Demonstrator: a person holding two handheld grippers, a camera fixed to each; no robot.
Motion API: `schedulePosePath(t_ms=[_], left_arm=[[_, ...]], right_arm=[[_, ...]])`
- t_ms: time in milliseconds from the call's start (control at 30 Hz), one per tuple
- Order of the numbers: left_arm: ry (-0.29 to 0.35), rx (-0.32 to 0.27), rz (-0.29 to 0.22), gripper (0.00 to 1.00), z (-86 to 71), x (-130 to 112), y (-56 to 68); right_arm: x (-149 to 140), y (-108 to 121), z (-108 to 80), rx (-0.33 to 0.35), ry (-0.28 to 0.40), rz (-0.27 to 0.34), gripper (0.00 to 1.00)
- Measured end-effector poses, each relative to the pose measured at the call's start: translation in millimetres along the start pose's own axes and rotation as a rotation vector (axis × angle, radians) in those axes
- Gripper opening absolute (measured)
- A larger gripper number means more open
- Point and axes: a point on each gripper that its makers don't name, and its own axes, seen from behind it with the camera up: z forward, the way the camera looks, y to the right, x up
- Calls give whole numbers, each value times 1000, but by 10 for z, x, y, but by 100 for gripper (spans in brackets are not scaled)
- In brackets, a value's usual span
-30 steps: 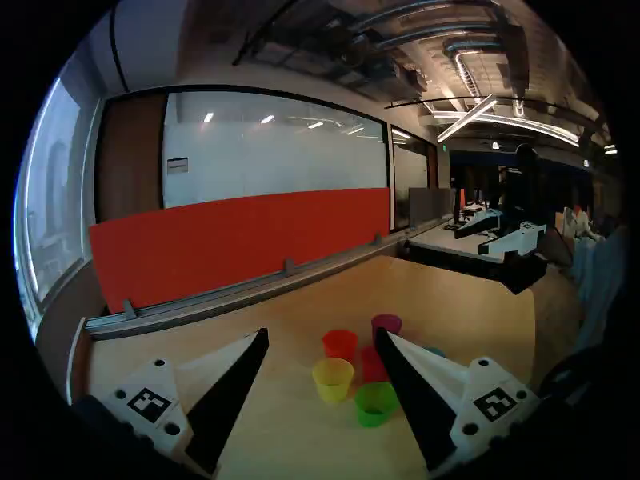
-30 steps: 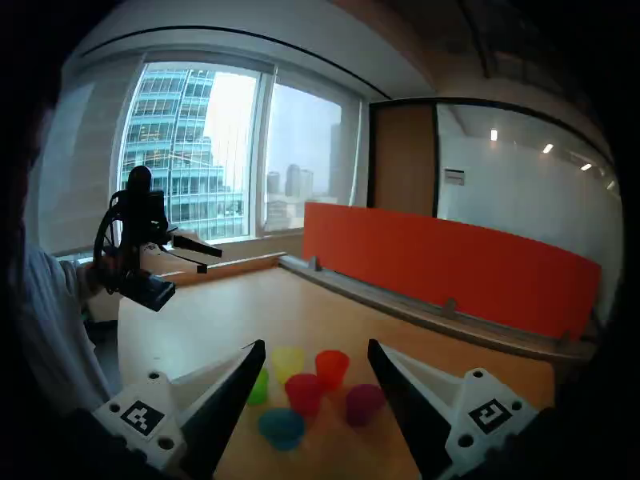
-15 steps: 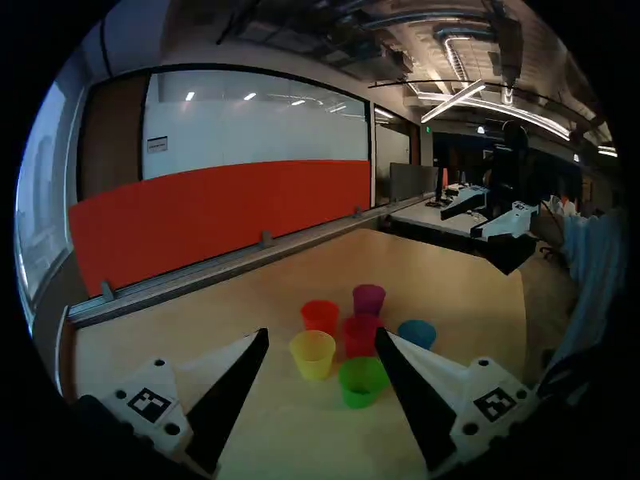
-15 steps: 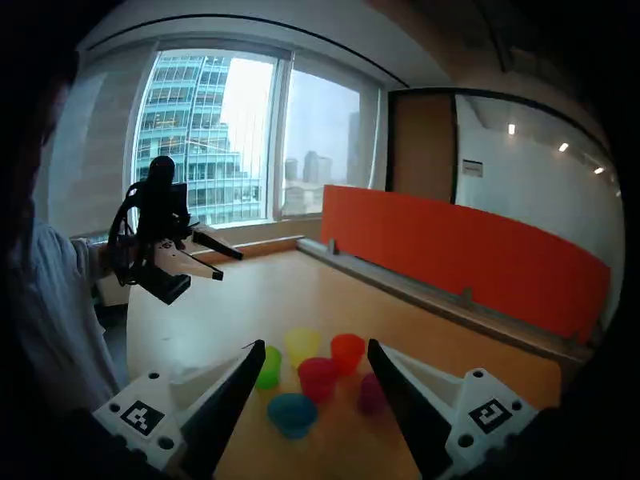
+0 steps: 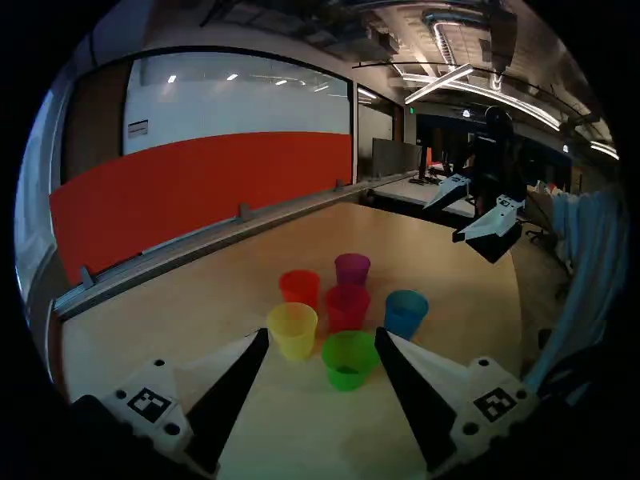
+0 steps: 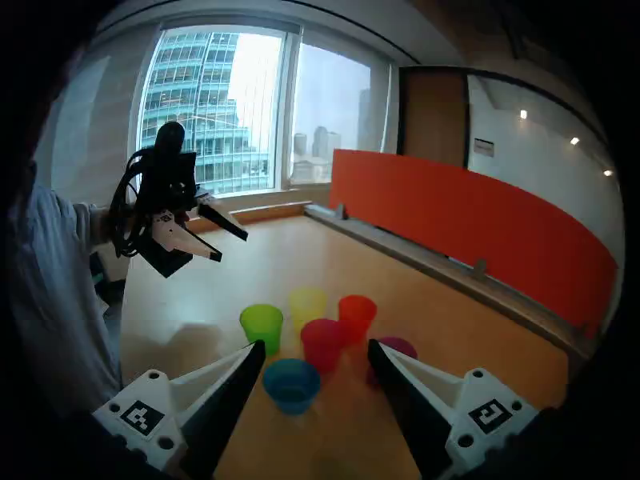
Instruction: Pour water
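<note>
My left claw [image 5: 320, 330] and right claw [image 6: 316, 344] both gape wide, holding nothing. Six small coloured plastic cups [image 5: 347, 307] cluster on the pale wooden table [image 5: 232, 280] just ahead, framed between each claw's fingers.

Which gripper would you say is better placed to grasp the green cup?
Left, probably: the green cup sits centred just ahead of the open left gripper; the right gripper faces the blue cup.
</note>
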Motion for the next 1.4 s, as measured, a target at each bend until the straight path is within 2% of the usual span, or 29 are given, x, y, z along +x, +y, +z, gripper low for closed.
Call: schedulePosePath(t_ms=[800,1400], left_arm=[[-161,-104,2,99,356,-669,250],[-225,-141,29,99,682,-907,367]], right_arm=[[-829,-167,349,62,-159,-10,99],[-1082,-219,637,84,-210,-27,99]])
